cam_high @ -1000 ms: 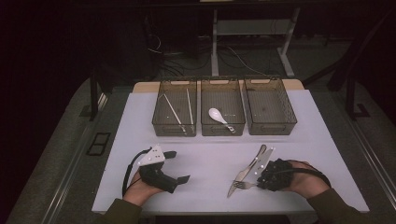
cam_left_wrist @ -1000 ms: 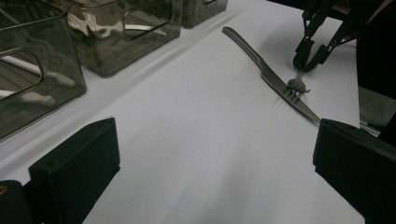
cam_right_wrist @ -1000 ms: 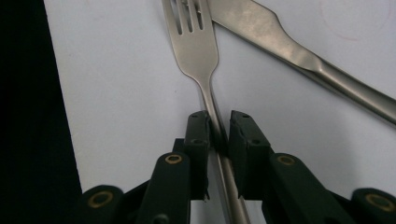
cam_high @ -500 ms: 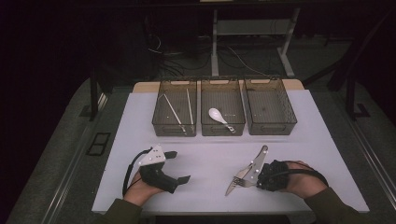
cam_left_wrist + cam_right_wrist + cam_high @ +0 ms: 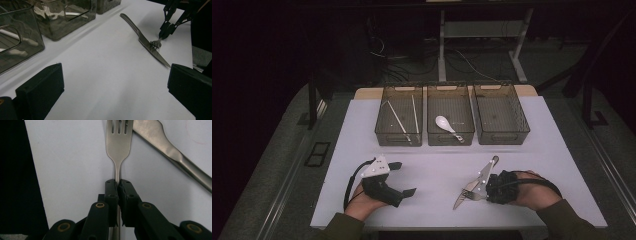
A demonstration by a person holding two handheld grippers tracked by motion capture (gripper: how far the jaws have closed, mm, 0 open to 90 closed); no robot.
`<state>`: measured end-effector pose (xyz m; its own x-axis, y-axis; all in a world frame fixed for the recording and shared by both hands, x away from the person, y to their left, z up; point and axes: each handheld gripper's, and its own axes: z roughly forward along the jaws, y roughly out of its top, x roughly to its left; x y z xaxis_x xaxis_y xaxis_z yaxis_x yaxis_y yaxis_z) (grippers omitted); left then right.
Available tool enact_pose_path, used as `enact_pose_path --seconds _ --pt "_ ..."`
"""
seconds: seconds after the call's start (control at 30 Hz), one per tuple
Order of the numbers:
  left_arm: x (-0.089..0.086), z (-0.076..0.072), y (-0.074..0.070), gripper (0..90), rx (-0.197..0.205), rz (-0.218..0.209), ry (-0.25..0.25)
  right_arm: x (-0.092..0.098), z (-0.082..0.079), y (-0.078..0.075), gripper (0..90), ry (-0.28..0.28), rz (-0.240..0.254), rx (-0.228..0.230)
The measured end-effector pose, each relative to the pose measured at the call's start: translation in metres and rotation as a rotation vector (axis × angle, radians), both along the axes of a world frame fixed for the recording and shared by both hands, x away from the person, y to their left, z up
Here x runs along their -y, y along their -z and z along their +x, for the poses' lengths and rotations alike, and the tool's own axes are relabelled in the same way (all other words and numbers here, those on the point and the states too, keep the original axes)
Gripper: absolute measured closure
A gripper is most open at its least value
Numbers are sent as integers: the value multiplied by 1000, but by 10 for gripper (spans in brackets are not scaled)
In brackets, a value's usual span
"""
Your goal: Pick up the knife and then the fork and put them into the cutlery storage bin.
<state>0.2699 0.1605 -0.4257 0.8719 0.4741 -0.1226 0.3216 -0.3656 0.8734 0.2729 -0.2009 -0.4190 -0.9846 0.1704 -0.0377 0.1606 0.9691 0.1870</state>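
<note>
Gripping a fork (image 5: pixel 118 142) by its handle, right claw (image 5: pixel 117 185) beside knife (image 5: pixel 172 152); left claw (image 5: pixel 112 92) released.

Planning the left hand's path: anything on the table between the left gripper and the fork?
Just bare white table in the left gripper view, up to the knife; the fork lies across its blade, held by the right gripper.

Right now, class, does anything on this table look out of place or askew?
Mildly. The fork lies with its tines across the knife on the white table, the right gripper shut on its handle. The right-hand bin looks empty, while the others hold chopsticks and a spoon.
</note>
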Motion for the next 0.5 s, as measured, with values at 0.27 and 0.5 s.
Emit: enact_pose_path --seconds 0.27,0.5 --pt "-1 0 -1 0 2 -1 -3 7 -1 0 849 16 50 0" --pt "-1 -1 -1 0 3 -1 -4 19 -1 -4 850 54 126 -12"
